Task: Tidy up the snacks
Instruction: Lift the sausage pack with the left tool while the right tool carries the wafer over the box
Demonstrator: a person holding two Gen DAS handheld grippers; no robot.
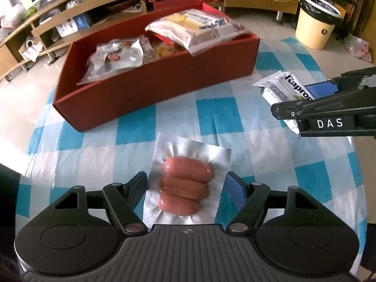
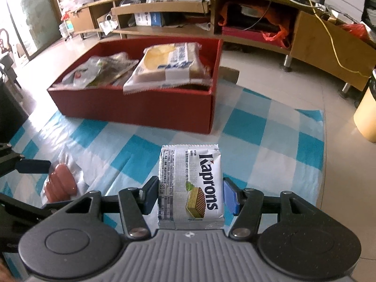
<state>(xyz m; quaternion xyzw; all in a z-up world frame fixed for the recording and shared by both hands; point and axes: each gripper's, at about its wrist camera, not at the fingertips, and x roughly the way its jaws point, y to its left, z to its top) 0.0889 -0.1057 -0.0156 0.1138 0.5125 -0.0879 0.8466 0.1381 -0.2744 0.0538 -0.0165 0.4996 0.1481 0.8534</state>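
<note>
A clear pack of three sausages [image 1: 185, 185] lies on the blue-and-white checked cloth between the fingers of my left gripper [image 1: 186, 183]; the jaws flank the pack's edges without clearly pressing it. A white Kaprons wafer pack [image 2: 191, 185] sits between the fingers of my right gripper [image 2: 190, 193], which close on its sides. The wafer pack [image 1: 282, 87] and right gripper [image 1: 312, 94] also show at the right of the left wrist view. The red box [image 1: 164, 80] ahead holds several snack bags. The sausages [image 2: 60, 183] show at the left of the right wrist view.
The red box [image 2: 141, 108] stands at the cloth's far side, with a noodle bag [image 2: 169, 65] sticking up over its rim. A yellow bin [image 1: 315, 21] stands on the floor to the right. Wooden shelving [image 2: 211, 11] runs along the back.
</note>
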